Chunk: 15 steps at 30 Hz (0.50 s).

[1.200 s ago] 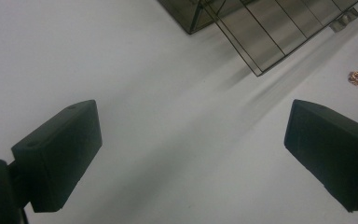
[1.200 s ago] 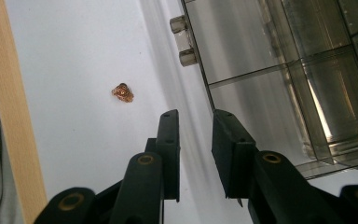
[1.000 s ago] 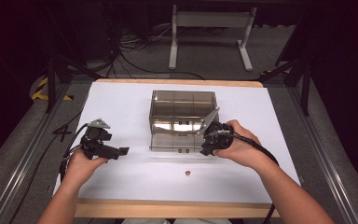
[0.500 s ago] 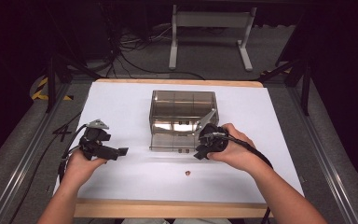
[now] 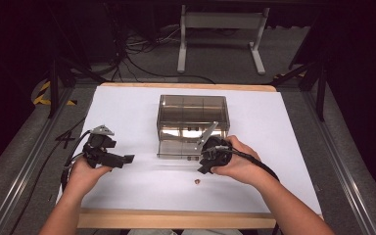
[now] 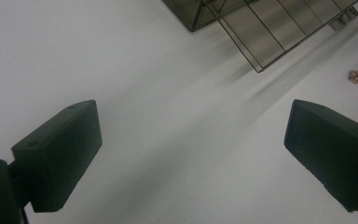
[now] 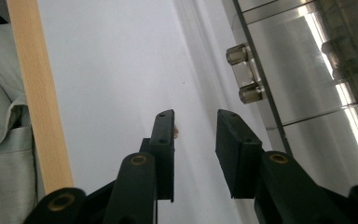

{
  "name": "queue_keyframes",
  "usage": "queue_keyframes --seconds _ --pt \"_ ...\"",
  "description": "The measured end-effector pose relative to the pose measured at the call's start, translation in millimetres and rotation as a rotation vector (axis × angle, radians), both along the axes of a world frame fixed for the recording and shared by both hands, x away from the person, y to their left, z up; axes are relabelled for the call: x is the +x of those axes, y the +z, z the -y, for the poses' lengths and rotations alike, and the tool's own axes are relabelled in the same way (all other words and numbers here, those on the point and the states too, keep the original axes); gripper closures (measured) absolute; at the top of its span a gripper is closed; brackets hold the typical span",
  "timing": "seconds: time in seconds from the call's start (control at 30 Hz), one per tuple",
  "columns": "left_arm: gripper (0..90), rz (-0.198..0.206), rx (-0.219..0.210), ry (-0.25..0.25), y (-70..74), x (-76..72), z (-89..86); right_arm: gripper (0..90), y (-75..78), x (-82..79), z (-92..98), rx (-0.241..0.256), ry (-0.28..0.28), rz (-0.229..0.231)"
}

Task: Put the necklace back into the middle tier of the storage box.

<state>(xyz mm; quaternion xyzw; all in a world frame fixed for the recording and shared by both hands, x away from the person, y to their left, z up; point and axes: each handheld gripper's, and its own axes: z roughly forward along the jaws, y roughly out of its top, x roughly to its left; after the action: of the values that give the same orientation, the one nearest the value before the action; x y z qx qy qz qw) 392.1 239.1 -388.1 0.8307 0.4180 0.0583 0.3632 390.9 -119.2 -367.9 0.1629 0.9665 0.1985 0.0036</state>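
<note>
A smoky clear compartment box point(image 5: 192, 117) stands mid-table, its hinged lid point(image 5: 176, 149) folded down in front. A tiny copper-brown piece point(image 5: 196, 182) lies on the white sheet before it. My right gripper point(image 5: 203, 168) hovers just above that piece, pointing down toward the table's front edge. In the right gripper view the jaws point(image 7: 196, 119) stand open by a narrow gap with nothing between them; the piece point(image 7: 177, 132) peeks from behind one finger point(image 7: 165, 140), and the lid's latches point(image 7: 244, 77) lie beside. My left gripper point(image 5: 123, 158) rests at the left, open wide point(image 6: 191, 123); the piece point(image 6: 357, 75) lies far off.
White paper point(image 5: 127, 112) covers the table, which has a wooden front edge point(image 5: 176, 219). The table's wooden edge point(image 7: 39, 93) and the person's grey clothing point(image 7: 0, 121) show in the right gripper view. Dark floor, cables and a metal stand point(image 5: 220, 29) lie beyond the table.
The right hand has swung its gripper left and toward the front edge, down over the small brown piece. The left gripper has stayed put.
</note>
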Motion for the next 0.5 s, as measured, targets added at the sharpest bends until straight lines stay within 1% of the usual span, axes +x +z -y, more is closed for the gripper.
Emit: queue_keyframes --seconds 0.17,0.5 --pt "4.7 0.001 0.000 0.002 0.1 0.0 -0.1 68.7 -8.7 -2.5 -5.1 -0.009 0.016 -0.009" --pt "4.7 0.000 -0.001 0.001 0.1 -0.3 -0.6 68.5 -21.0 -6.1 -12.0 -0.024 0.037 -0.029"
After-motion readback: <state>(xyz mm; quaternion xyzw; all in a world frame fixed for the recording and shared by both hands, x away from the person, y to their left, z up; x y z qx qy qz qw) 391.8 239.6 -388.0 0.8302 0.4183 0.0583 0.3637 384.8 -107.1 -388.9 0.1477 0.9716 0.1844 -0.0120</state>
